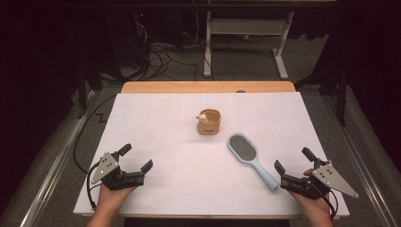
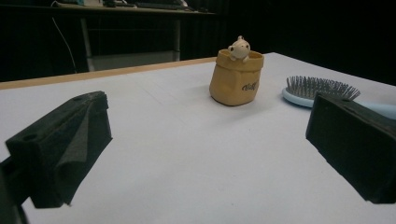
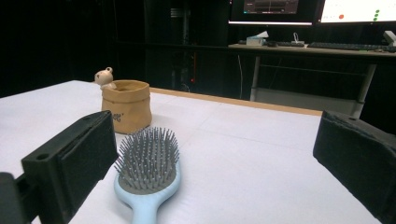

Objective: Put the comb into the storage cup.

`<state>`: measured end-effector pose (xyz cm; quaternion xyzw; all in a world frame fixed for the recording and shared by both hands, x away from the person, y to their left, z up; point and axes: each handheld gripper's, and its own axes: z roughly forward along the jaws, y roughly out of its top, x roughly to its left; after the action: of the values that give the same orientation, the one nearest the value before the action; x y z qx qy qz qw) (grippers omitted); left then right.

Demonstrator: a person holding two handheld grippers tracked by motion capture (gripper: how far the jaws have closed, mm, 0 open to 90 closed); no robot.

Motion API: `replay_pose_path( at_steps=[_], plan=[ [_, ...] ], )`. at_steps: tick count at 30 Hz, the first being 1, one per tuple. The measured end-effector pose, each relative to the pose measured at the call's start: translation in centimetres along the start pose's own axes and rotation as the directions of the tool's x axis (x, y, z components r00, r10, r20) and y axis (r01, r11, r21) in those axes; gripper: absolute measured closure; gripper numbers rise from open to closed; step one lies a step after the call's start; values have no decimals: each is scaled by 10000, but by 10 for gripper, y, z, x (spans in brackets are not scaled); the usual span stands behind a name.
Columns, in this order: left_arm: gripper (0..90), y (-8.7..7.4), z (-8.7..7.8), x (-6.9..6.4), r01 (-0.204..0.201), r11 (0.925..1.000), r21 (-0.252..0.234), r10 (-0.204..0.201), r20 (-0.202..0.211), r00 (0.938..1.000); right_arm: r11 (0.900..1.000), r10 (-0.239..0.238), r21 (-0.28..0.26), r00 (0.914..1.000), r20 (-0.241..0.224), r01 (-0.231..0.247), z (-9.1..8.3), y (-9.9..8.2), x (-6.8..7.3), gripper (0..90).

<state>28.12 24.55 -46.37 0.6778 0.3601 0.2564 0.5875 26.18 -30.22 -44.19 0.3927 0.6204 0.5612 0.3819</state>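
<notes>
White table [image 1: 156,137] spans mid-frame; both grippers, left [image 1: 137,163] and right [image 1: 292,158], sit at bottom corners, jaws wide, empty. Hairbrush [image 1: 243,151] lies right of centre below the pot [image 1: 209,122]; probably approach its handle squarely.

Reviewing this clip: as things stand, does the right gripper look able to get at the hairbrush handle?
Probably yes. The right gripper is open, and the handle end of the light blue hairbrush lies flat on the white table right by its jaws, bristles up. Nothing lies between them.
</notes>
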Motion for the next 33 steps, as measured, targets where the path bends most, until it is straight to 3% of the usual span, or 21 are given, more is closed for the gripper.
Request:
replay_pose_path(
  at_steps=[12,22,30,33],
  plan=[
    [22,-1,3,0,193,9996,188,-194,40,9998,9999,93,-64,9999,114,-92,-2,-1,-2,3],
    [40,-1,2,0,7,9998,215,-4,-159,9999,9998,200,75,9997,113,-201,-2,-1,-4,3],
    [77,2,2,0,-94,9995,303,99,-167,9998,9988,130,462,9998,154,-137,0,-1,-5,3],
    [77,1,4,0,-162,9990,405,157,112,9998,9945,115,1038,9998,190,-135,1,1,-7,3]
  ],
)
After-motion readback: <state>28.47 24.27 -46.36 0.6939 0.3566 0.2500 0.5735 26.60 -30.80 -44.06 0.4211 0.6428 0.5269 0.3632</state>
